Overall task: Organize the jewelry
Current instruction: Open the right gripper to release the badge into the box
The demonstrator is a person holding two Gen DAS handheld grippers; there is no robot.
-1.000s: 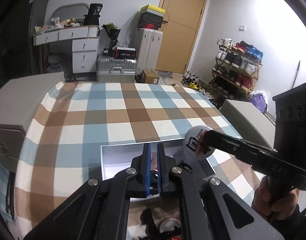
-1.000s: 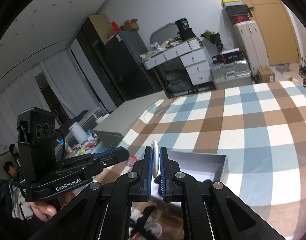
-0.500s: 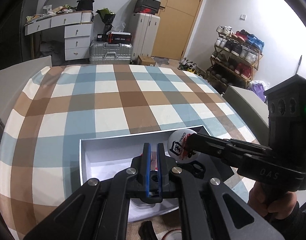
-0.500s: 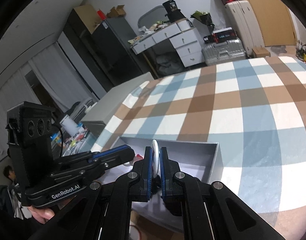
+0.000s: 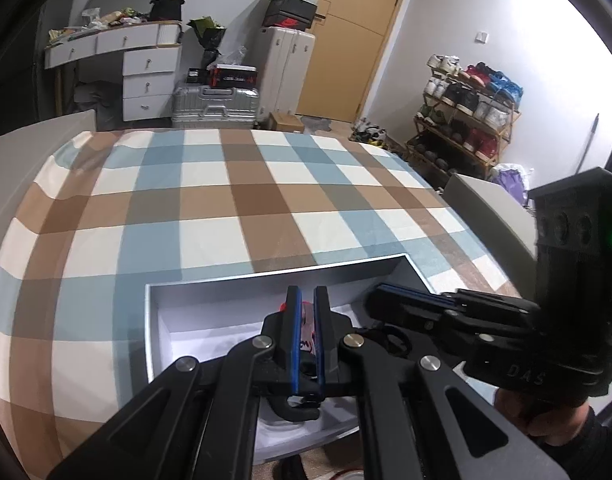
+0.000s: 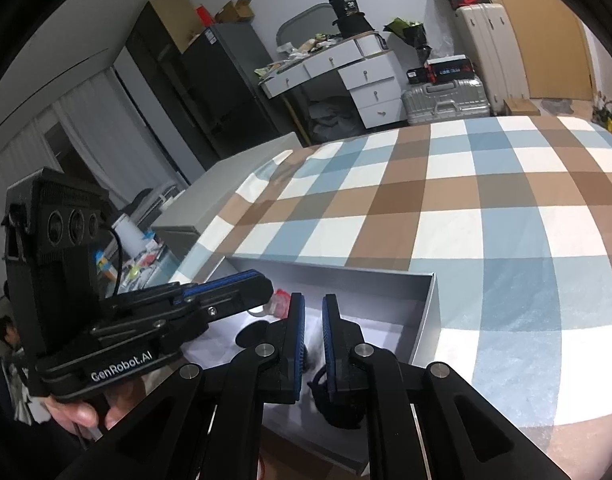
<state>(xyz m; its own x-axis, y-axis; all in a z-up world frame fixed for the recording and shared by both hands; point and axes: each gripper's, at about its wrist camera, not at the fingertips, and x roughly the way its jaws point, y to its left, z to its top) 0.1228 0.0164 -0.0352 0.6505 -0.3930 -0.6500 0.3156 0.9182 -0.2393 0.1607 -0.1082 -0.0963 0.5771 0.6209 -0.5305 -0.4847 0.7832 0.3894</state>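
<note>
Letting go is what has just happened on the right. The right hand-held gripper point(image 6: 313, 304) was pinching a white round badge a moment ago, and its jaws have just been opening. They now stand slightly apart with nothing between them. Both hands have also sunk from above the plaid bed sheet point(image 5: 234, 200) into the open grey box point(image 5: 274, 276), which lies at the near edge of the bed. The badge itself is no longer clearly visible. It probably dropped onto the box's white floor under the right fingers, but the frames do not settle exactly where. A black item point(image 6: 340, 404) lies on that floor at the near right, just beneath the right fingers.

The left hand-held gripper point(image 5: 307, 300) is clamped on a small red-and-white piece point(image 5: 306, 330), held low inside the box, left of the right one's tips.

So one piece looks delivered and one is left to place. The likely next move is to release the left piece onto a bare part of the floor, clear of the black item.
</note>
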